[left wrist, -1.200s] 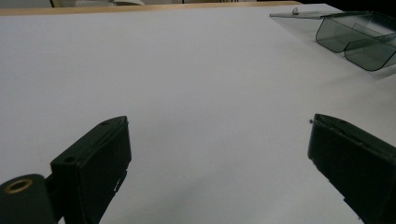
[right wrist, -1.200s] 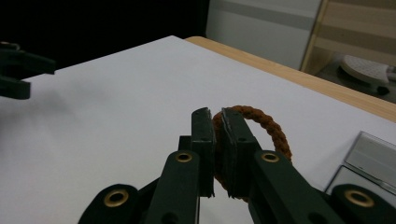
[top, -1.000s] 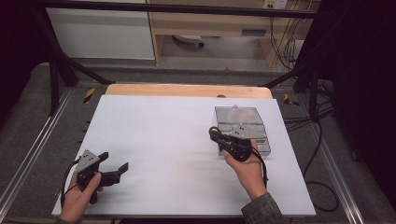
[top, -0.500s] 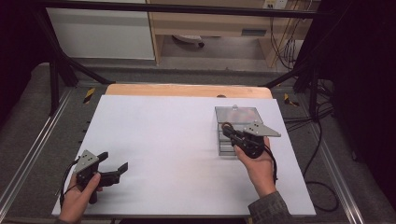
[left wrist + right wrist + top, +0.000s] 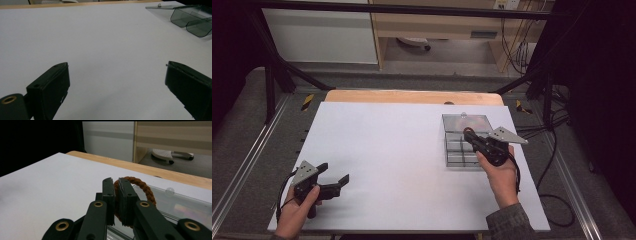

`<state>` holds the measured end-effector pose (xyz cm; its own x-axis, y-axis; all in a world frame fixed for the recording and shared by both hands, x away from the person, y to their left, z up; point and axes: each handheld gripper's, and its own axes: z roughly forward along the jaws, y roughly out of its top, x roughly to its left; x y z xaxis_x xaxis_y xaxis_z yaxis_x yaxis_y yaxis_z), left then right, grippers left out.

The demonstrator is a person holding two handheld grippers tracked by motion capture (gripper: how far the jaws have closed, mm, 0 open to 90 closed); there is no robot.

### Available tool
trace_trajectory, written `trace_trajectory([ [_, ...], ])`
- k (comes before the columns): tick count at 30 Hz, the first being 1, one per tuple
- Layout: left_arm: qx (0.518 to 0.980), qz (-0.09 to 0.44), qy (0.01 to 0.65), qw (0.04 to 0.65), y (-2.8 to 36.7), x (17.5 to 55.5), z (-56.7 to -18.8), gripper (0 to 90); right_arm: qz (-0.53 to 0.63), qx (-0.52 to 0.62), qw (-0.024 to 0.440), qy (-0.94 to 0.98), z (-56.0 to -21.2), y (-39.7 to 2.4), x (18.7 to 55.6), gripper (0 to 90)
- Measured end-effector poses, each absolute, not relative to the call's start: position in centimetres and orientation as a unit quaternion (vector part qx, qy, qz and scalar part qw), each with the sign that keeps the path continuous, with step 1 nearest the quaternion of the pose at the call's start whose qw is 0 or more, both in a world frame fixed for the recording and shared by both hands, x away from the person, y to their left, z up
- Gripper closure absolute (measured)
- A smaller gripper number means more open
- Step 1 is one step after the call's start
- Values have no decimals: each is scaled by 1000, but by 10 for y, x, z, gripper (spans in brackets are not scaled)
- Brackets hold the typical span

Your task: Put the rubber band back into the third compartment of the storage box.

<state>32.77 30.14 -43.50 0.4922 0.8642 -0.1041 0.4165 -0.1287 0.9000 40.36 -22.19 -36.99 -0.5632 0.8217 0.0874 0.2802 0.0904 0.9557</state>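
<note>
My right gripper (image 5: 470,136) hovers over a clear plastic compartment box (image 5: 453,161) at the table's right side. It is shut on a brown braided cord ring (image 5: 145,187), which loops out to the right of the closed jaws (image 5: 115,183). The ring (image 5: 467,131) is a small dark loop in the high view. The box's lid (image 5: 464,122) lies open toward the far edge. My left gripper (image 5: 334,182) rests low at the near left of the white table, open, nothing between its fingers (image 5: 50,87). The box (image 5: 192,20) appears far off to its upper right.
A wooden strip (image 5: 412,96) runs along the table's far edge. Black frame bars (image 5: 272,75) and metal rails flank the table, with cables (image 5: 557,150) on the floor to the right. White cabinet (image 5: 319,35) stands behind.
My right hand has carried the ring to the right and a little farther away, over the box. The left hand has stayed put.
</note>
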Motion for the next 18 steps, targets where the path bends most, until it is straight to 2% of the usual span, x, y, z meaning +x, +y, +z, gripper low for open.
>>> trace_trajectory([
  [18,722,231,444,478,300,327,-436,56,513,410,241,715,-367,-230,431,844],
])
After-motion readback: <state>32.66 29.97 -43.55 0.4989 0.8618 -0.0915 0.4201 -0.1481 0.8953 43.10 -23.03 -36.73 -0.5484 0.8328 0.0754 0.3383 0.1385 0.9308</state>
